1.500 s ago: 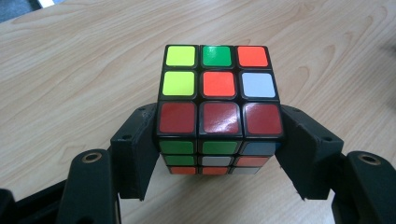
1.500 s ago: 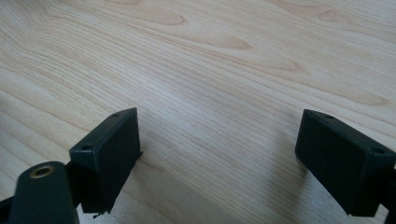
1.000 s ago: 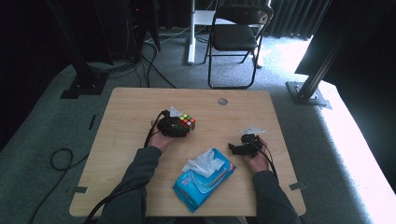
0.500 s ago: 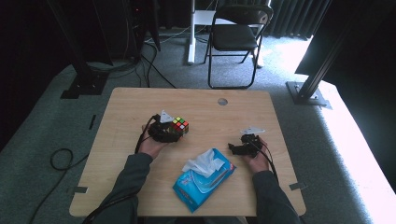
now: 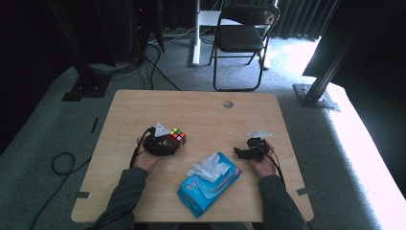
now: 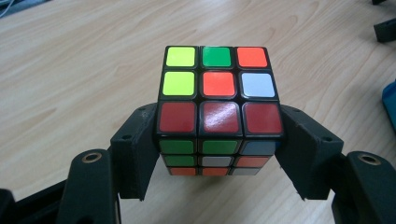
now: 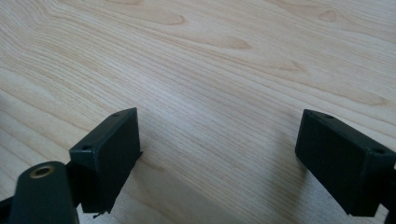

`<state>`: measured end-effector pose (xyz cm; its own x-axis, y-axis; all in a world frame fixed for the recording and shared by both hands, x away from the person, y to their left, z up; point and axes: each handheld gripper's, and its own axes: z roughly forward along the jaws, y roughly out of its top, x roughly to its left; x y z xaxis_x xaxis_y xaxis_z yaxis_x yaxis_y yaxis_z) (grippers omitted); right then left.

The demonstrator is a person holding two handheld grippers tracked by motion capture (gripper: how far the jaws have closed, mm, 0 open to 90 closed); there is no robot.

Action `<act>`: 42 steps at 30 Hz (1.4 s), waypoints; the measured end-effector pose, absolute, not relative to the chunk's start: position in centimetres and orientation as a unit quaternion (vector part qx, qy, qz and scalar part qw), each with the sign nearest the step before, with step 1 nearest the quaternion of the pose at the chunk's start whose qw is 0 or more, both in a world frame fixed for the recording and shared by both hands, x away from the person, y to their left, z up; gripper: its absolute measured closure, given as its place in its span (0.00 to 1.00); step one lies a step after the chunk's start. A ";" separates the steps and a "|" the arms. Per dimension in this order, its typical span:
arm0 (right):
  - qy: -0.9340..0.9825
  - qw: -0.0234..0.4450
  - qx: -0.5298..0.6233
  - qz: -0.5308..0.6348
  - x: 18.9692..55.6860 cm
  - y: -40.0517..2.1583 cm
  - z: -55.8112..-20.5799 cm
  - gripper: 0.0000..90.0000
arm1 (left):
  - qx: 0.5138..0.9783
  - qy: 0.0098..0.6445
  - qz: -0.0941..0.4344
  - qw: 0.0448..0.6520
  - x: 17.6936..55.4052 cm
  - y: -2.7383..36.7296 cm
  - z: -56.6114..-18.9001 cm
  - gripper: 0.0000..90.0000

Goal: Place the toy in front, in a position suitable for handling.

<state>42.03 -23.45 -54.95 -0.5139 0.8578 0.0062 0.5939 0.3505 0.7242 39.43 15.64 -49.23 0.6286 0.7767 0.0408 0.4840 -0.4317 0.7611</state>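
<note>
A scrambled Rubik's cube [image 5: 176,138] [image 6: 218,107] sits between the jaws of my left gripper [image 5: 165,143] [image 6: 219,149], left of the table's middle. Both black jaws press on its sides, so the gripper is shut on it. The top face shows yellow, green, orange, white and red stickers. My right gripper [image 5: 244,152] [image 7: 219,158] rests low over the wood at the right, jaws wide apart with only bare table between them.
A blue pack of wet wipes [image 5: 208,184] with a white wipe sticking out lies near the front edge between my hands. The table [image 5: 201,110] has a round cable hole [image 5: 228,104] at the back. A folding chair [image 5: 239,38] stands beyond.
My left gripper has carried the cube leftward and a little toward the front edge. The right gripper has stayed where it was.
</note>
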 end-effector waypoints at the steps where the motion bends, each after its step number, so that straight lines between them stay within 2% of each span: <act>1: 0.799 0.192 0.454 0.344 42.0 -23.5 -54.9 0.15 | 0.822 0.383 0.198 0.372 39.3 15.8 -49.4 0.38; 13: 0.799 0.192 0.455 0.344 42.0 -23.4 -54.9 0.15 | 0.822 0.388 0.206 0.361 37.5 16.9 -51.1 0.38; 42: 0.796 0.194 0.460 0.343 42.0 -23.2 -54.9 0.15 | 0.812 0.403 0.197 0.374 37.4 18.3 -51.8 0.38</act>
